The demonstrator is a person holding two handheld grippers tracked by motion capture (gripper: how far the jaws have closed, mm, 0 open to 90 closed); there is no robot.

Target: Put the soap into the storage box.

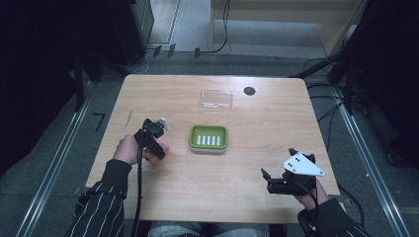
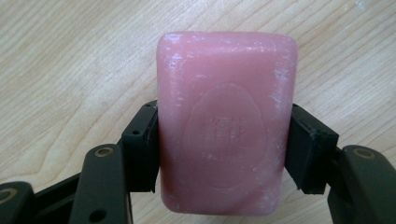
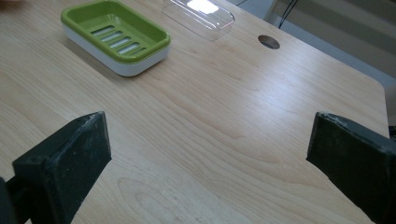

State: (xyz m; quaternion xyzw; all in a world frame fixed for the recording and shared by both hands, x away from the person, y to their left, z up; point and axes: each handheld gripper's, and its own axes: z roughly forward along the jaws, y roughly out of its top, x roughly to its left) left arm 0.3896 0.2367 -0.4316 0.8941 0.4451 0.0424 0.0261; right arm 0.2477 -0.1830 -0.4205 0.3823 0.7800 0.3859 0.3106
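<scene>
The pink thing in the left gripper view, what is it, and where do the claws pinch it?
The left gripper holds a pink rectangular soap bar, its jaws pressing the two long sides near the lower half. The right gripper is open, holding nothing.

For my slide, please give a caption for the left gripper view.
Left gripper clamps a pink soap bar above the wooden table.

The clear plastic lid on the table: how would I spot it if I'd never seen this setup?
Start at the wooden table and find the green soap dish near its middle. Just beyond it, toward the far edge, lies the clear lid, left of a dark round hole. It alone is see-through, glinting with reflected light.
</scene>
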